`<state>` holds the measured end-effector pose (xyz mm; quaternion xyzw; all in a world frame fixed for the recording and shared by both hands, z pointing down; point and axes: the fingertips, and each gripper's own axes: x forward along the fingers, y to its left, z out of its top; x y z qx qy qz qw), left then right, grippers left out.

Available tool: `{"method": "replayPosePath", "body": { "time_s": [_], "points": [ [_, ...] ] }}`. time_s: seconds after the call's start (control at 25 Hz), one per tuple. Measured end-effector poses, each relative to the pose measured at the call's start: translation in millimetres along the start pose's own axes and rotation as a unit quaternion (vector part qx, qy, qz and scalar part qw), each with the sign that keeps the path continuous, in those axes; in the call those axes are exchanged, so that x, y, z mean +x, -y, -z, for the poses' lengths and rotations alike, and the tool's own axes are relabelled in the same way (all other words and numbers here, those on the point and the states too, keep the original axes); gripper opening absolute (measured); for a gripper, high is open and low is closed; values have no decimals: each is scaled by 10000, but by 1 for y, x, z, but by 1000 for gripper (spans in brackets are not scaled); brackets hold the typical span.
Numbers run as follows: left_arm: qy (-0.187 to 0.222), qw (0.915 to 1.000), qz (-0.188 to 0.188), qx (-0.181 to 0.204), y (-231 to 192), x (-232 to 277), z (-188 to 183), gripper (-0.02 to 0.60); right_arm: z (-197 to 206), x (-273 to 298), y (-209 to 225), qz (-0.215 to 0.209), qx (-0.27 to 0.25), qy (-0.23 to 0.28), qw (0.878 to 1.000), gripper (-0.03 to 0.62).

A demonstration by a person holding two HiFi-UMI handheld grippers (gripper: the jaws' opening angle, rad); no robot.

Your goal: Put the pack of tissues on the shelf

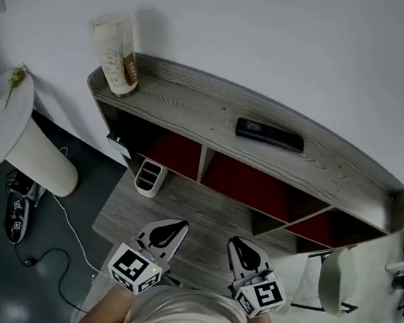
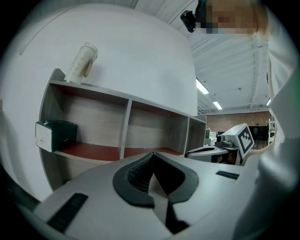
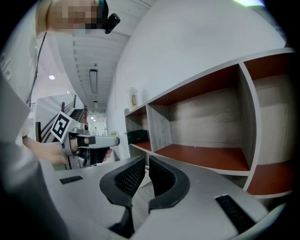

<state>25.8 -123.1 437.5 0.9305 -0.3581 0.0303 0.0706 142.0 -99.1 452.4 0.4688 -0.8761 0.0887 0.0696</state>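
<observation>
The pack of tissues point(image 1: 118, 144), dark green with a white end, lies in the leftmost compartment of the grey wooden shelf point(image 1: 194, 108), at its front left corner. The left gripper view has the pack point(image 2: 56, 134) on the red compartment floor; in the right gripper view the pack point(image 3: 138, 136) is small and far off. My left gripper point(image 1: 170, 225) is shut and empty, held low in front of the shelf, well short of the pack. My right gripper point(image 1: 243, 245) hangs beside it, jaws together with nothing between them. Both point toward the shelf point(image 2: 126, 126).
A tall paper cup point(image 1: 117, 51) and a black remote point(image 1: 269, 135) sit on the shelf top. A small white holder point(image 1: 150, 176) stands on the low platform in front. A round white table point(image 1: 3, 114), floor cables point(image 1: 60, 249) and a white chair point(image 1: 337, 280) flank the shelf.
</observation>
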Motion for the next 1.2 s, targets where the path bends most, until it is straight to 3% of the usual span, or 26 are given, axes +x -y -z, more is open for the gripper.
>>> {"method": "replayPosePath", "body": {
  "time_s": [0.36,1.2],
  "points": [
    [-57,9999,99,-77,0,10,3,14,-6,0,3,-41,-193,22,9998,49],
    [-263,9987,218,-365,-14,28,19,15,-4,12,17,1,-9,55,10000,49]
  ]
}}
